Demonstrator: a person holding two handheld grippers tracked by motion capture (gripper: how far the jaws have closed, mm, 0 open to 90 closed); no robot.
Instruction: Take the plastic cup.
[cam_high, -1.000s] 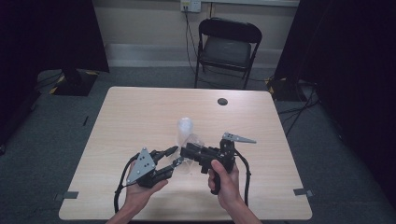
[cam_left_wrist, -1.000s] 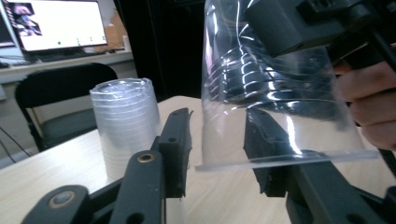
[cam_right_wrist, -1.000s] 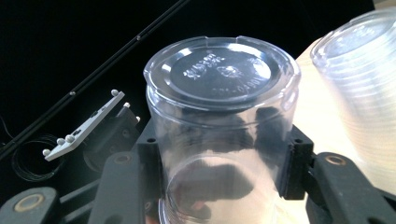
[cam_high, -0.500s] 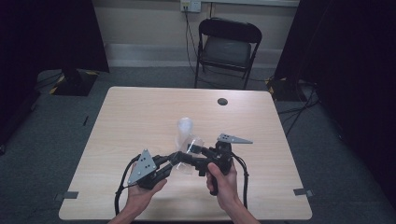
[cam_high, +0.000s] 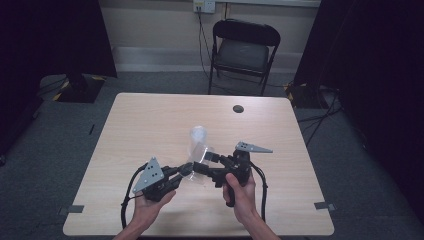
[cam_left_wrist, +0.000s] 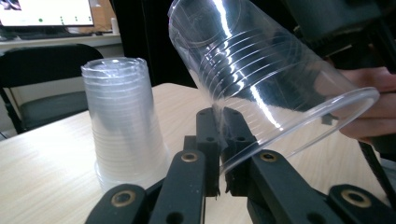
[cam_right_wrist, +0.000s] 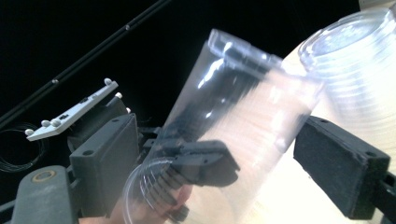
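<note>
While pinched at its rim, the clear cup (cam_left_wrist: 261, 79) tilts above the left hand-held gripper (cam_left_wrist: 223, 154).

Black folding chair (cam_high: 243, 52) beyond the light wooden table (cam_high: 150, 120), wall socket (cam_high: 204, 5) above

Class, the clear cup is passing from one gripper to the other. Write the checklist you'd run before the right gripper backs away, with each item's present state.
1. Left gripper shut on the cup rim: ok.
2. Right gripper jaws have just opened, pads off the cup wall: ok.
3. Cup undented: cannot tell.
4. Cup clear of the stack: ok.
5. Stack upright on the table: ok.
</note>
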